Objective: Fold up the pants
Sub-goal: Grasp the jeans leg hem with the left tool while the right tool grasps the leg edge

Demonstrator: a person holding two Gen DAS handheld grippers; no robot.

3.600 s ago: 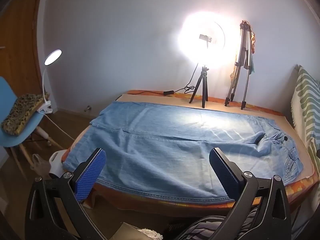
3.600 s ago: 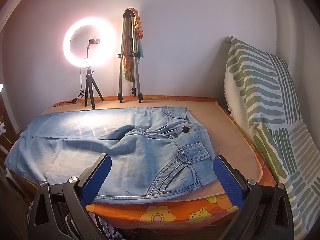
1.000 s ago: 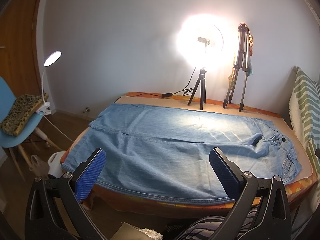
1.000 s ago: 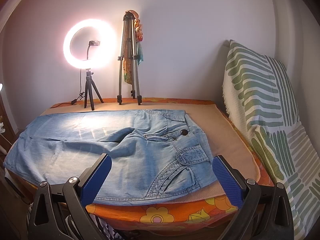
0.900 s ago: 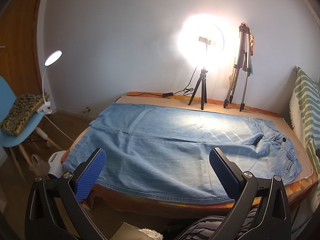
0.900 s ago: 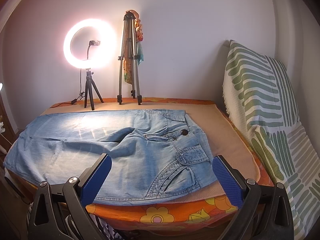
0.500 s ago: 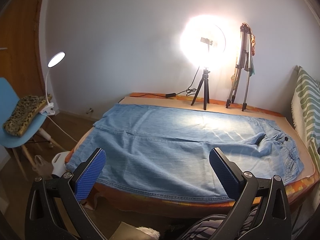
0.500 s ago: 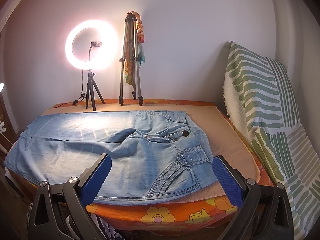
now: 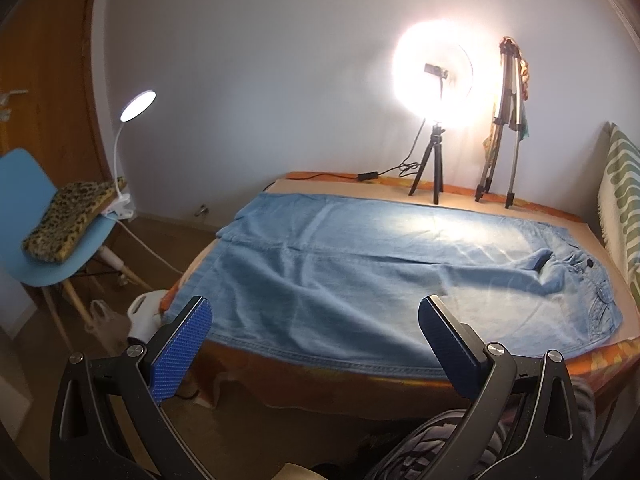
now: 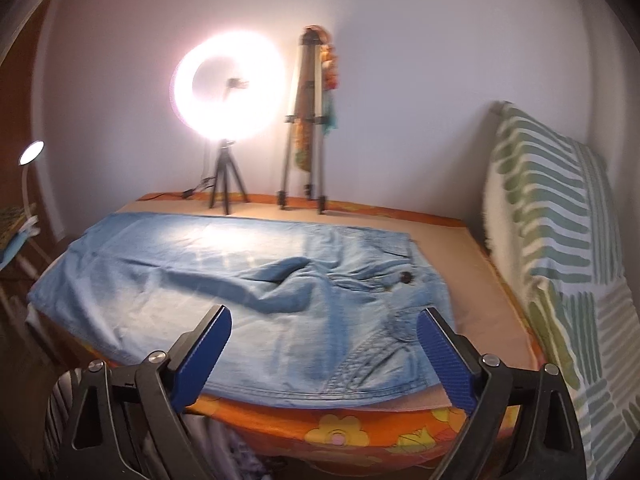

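Observation:
A pair of light blue jeans (image 9: 360, 264) lies spread flat across the bed, legs to the left and waistband with a dark button (image 10: 406, 278) to the right. The jeans also fill the right wrist view (image 10: 224, 280). My left gripper (image 9: 314, 340) is open and empty, held in front of the near hem by the leg ends. My right gripper (image 10: 324, 348) is open and empty, held in front of the near edge by the waist and pocket.
A lit ring light on a tripod (image 9: 434, 72) and a folded tripod (image 9: 504, 128) stand at the back of the bed. A green striped cushion (image 10: 552, 220) leans at the right. A blue chair (image 9: 44, 248) with a clip lamp (image 9: 136, 106) stands at the left.
Both grippers have swung to the left, the right one more and with motion blur; the jeans and lights have shifted right in both views. Both grippers stay open. The jeans have not moved.

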